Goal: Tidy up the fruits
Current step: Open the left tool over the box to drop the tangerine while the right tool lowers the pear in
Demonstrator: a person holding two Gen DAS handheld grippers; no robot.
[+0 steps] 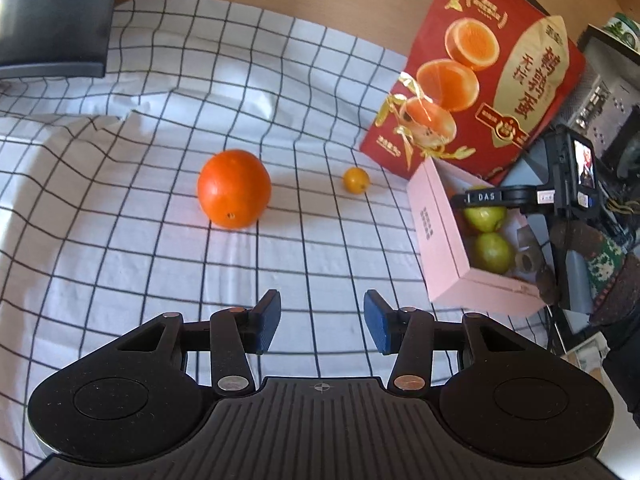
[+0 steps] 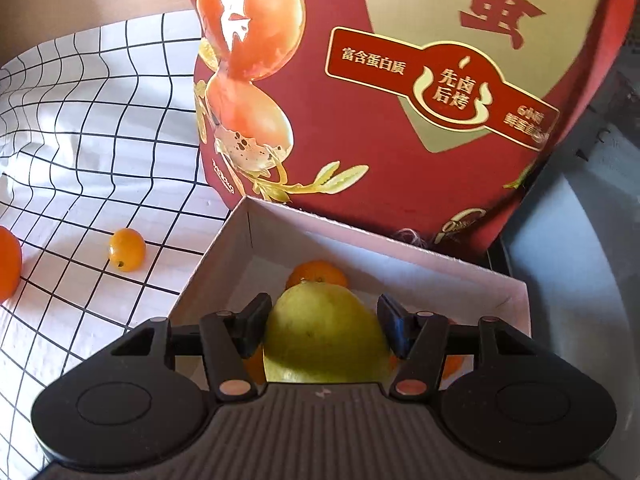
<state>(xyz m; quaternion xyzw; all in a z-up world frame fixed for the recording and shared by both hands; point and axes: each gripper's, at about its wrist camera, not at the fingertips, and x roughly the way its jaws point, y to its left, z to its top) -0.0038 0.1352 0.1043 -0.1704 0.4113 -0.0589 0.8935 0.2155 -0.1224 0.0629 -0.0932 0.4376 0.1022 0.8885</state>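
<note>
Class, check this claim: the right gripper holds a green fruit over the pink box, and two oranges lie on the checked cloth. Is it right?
Not quite. The left wrist view shows one large orange and one small yellow-orange fruit on the checked cloth, not two oranges. The rest stands.

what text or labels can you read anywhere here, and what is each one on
"DAS": white letters on the right tool's black finger.
"富含蛋白质": gold banner on the red box.
"先卤后烤": round emblem on the same banner.
"蛋": large red character at the top of that box.
Print on the pink box wall, and the banner's right end: too blurred to read.
</note>
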